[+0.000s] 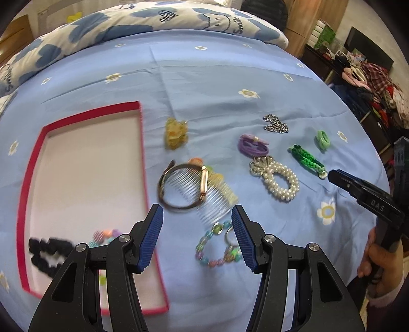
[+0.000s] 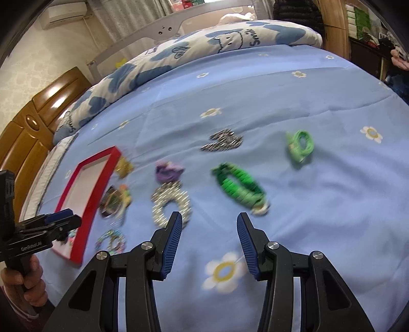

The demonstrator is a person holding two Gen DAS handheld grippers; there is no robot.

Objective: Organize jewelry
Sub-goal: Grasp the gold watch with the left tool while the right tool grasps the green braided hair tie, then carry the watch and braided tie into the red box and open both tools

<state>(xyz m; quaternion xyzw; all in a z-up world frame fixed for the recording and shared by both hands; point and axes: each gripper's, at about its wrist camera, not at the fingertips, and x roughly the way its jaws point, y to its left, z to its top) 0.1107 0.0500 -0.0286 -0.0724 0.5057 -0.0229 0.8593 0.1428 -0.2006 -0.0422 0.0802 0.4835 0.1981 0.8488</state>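
Fingers (image 1: 157,224) spread, empty; pastel chain bracelet (image 1: 217,245) between them (untouched).

This is a bedroom in someone's home. A bed (image 2: 255,84) fills most of the room, made up with a light blue flower-print sheet, and a folded cartoon-print quilt (image 2: 230,38) lies along its far edge. A carved wooden headboard (image 2: 33,122) stands at one side, an air conditioner (image 2: 66,12) hangs high on the wall, and heaped clothes (image 1: 378,86) crowd a dark shelf beside the bed.
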